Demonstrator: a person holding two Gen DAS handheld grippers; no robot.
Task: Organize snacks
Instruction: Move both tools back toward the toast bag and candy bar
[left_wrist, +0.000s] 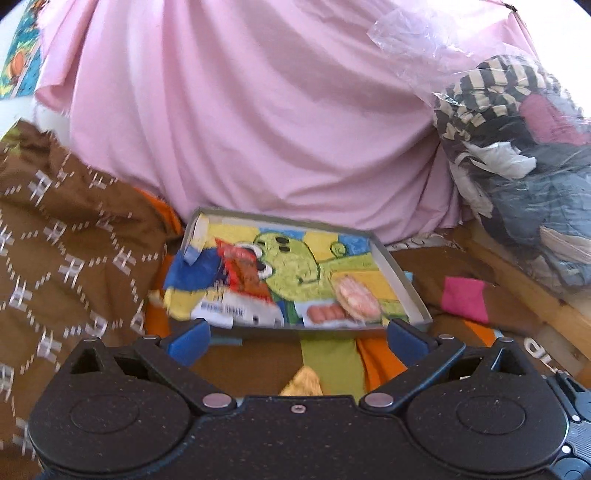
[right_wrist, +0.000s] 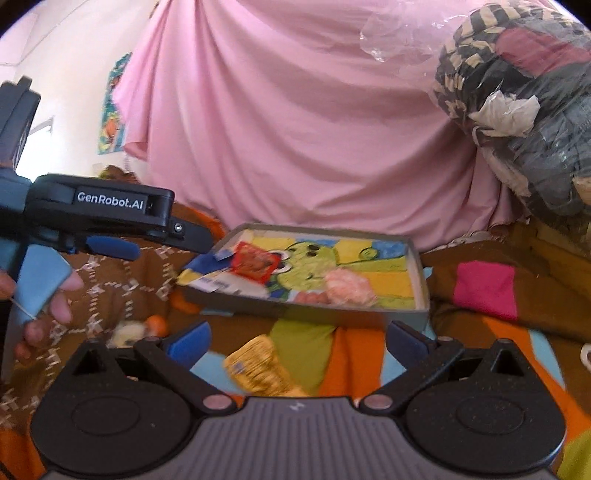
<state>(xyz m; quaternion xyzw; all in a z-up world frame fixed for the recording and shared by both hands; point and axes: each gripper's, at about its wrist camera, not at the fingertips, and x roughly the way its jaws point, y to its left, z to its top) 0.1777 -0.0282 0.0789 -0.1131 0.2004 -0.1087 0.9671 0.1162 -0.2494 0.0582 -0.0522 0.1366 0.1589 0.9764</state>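
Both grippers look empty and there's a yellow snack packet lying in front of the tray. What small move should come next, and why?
Probably lower the right gripper onto the yellow snack packet and close on it. Its jaws are open and empty with the packet lying between them on the cloth, outside the tray, which already holds a red packet and other snacks. The left gripper, also open, sits off to the side.

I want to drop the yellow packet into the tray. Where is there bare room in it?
In the tray, the far right corner is bare, behind the pink snack. The left end is crowded with the red packet and blue-white packet.
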